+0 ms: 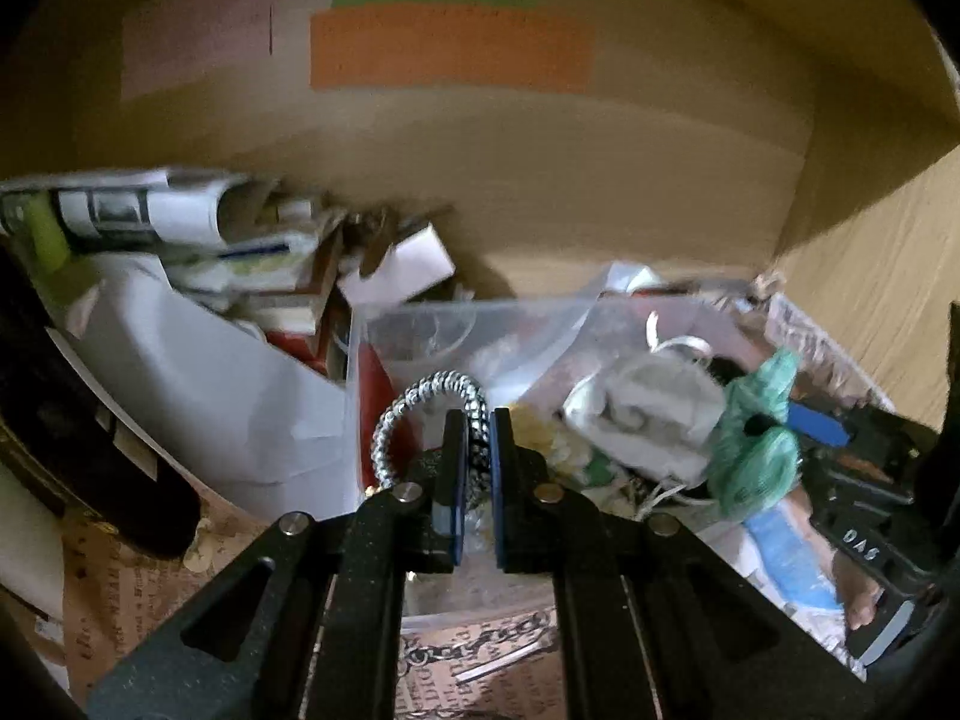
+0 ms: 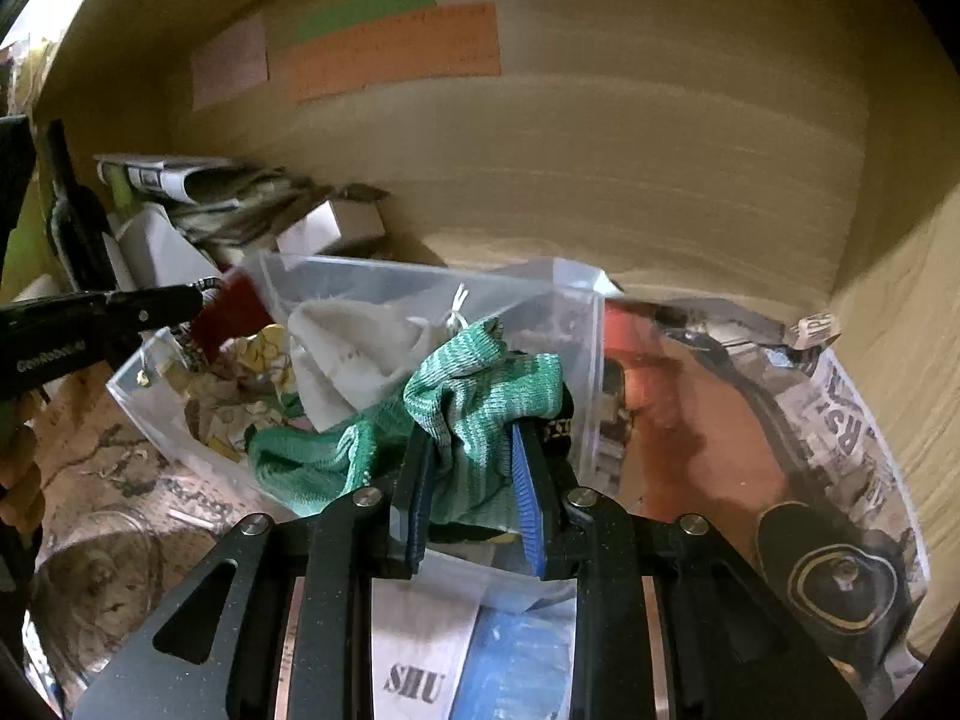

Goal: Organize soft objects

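Note:
My left gripper (image 1: pixel 478 420) is shut on a black-and-white braided cord loop (image 1: pixel 420 405) and holds it over the left end of a clear plastic bin (image 1: pixel 414 324). My right gripper (image 2: pixel 471 444) is shut on a green knit cloth (image 2: pixel 474 396) at the bin's (image 2: pixel 576 324) near edge; the cloth also shows in the left wrist view (image 1: pixel 759 438). A pale grey drawstring pouch (image 1: pixel 654 414) lies inside the bin, also seen in the right wrist view (image 2: pixel 354 348). The left gripper's fingers (image 2: pixel 150 303) enter the right wrist view from the left.
A brown cardboard wall (image 1: pixel 540 180) with orange (image 1: pixel 450 48), green and pink labels stands behind. Rolled papers and small boxes (image 1: pixel 198 222) pile at the back left. A shiny foil pack (image 2: pixel 708 408) lies right of the bin. Newsprint paper (image 1: pixel 120 588) covers the surface.

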